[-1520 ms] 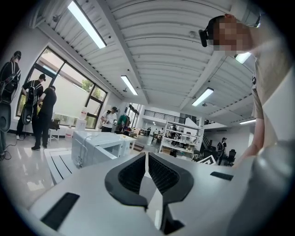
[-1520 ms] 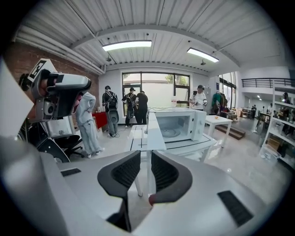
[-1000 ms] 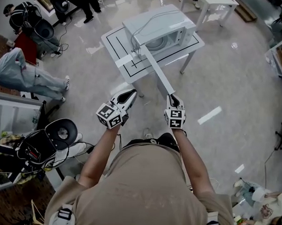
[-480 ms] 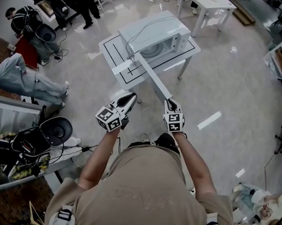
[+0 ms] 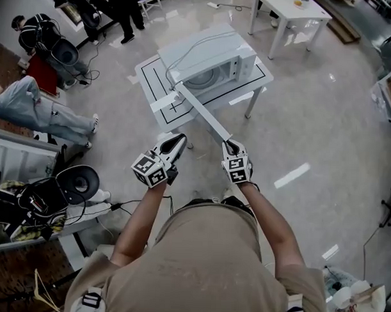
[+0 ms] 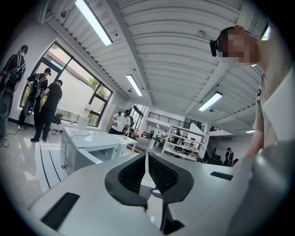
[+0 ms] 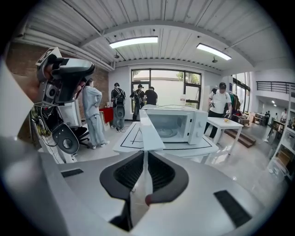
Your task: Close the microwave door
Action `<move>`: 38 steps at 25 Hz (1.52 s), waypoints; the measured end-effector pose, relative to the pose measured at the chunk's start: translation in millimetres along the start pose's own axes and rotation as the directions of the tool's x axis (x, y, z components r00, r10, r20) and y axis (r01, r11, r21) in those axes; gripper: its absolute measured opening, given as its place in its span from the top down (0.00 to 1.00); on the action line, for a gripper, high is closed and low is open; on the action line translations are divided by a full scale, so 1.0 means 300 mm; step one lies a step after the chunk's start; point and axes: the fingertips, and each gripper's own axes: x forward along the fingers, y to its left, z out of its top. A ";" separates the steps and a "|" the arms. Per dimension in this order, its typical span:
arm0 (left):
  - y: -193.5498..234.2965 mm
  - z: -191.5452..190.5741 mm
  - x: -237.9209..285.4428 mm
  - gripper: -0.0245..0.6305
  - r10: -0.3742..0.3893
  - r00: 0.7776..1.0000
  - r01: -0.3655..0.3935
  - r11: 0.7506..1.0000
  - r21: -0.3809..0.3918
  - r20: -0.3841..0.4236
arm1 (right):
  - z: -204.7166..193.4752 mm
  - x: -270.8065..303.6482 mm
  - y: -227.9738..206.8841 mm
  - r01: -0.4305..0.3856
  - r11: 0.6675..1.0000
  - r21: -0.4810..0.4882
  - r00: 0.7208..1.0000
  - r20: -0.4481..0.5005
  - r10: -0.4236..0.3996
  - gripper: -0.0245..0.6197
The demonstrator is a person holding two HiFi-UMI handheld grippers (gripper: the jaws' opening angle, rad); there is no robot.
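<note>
Two tools in the head view: right hand-held gripper (image 5: pixel 229 144) at the free end of the door (image 5: pixel 203 114), long axis straight back to the microwave (image 5: pixel 205 50) on the surface (image 5: pixel 150 70). Left hand-held gripper (image 5: pixel 178 139) beside it, off the door.

Left gripper view: jaws together, empty.

Right gripper view: jaws pinched together too, door dead ahead, swing side looking clear.

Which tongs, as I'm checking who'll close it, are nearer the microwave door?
Right. The right tongs are at the door's free end; the left tongs hang apart, left of it.
</note>
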 end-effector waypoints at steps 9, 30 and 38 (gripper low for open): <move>-0.010 -0.043 0.139 0.95 0.056 0.998 -0.056 0.998 -0.006 0.012 | 0.009 0.061 -0.165 -0.058 0.998 -0.016 0.998 0.012 0.058 0.90; 0.271 0.094 0.468 0.95 -0.007 1.000 0.007 1.000 0.017 -0.001 | 0.136 0.276 -0.594 0.013 1.000 -0.019 1.000 0.006 -0.013 0.90; 0.347 0.084 0.584 0.95 -0.046 0.999 0.046 0.999 -0.006 -0.013 | 0.174 0.365 -0.696 -0.016 0.999 -0.047 1.000 0.008 0.017 0.90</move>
